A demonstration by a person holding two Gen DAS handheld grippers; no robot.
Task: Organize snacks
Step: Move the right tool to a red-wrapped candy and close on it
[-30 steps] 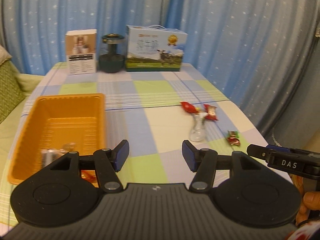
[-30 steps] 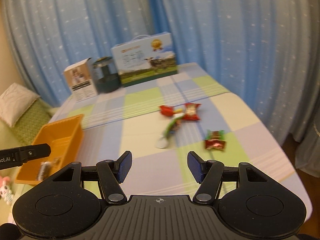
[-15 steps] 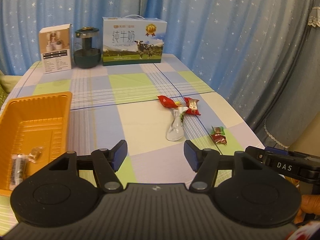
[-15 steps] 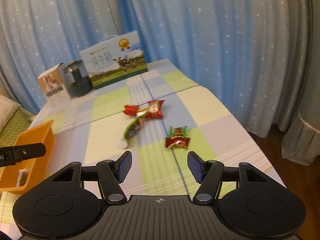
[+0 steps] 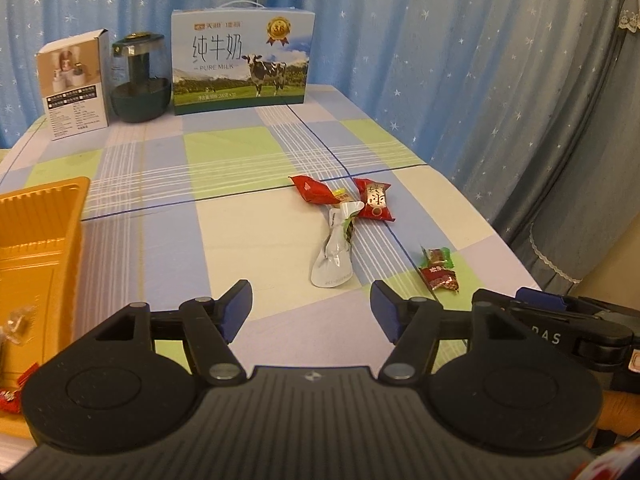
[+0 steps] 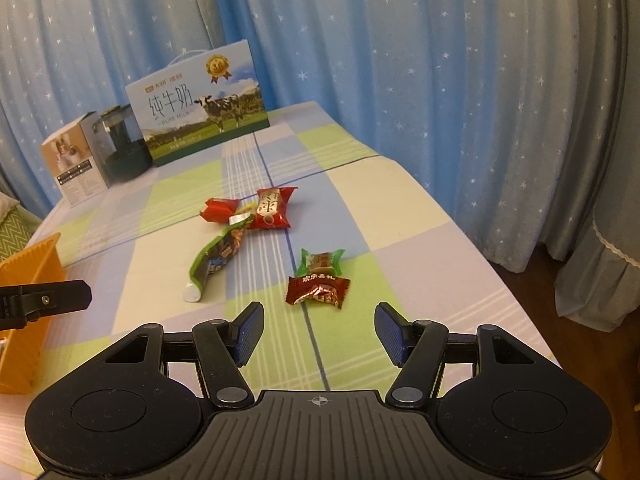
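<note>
both grippers swing off the orange tray and onto the loose snacks at the right of the desk, closing in over the last second. the left gripper is wide open and holds nothing, its view now carrying only the tray's right part at the left edge, with a few wrapped sweets lying inside. the right gripper is also spread wide and empty, hanging just short of the nearest candy, a dark red wrapper, with a green-ended candy touching it on the far side. further off lie a long green snack stick, silver on its other face, and two red packets crowded at its far end. a milk carton, a dark jar and a small white box stand along the far edge before the blue curtain. the turn suggests a fresh pickup is about to begin, most likely the dark red candy for the right gripper; five pieces are not yet in the tray.
</note>
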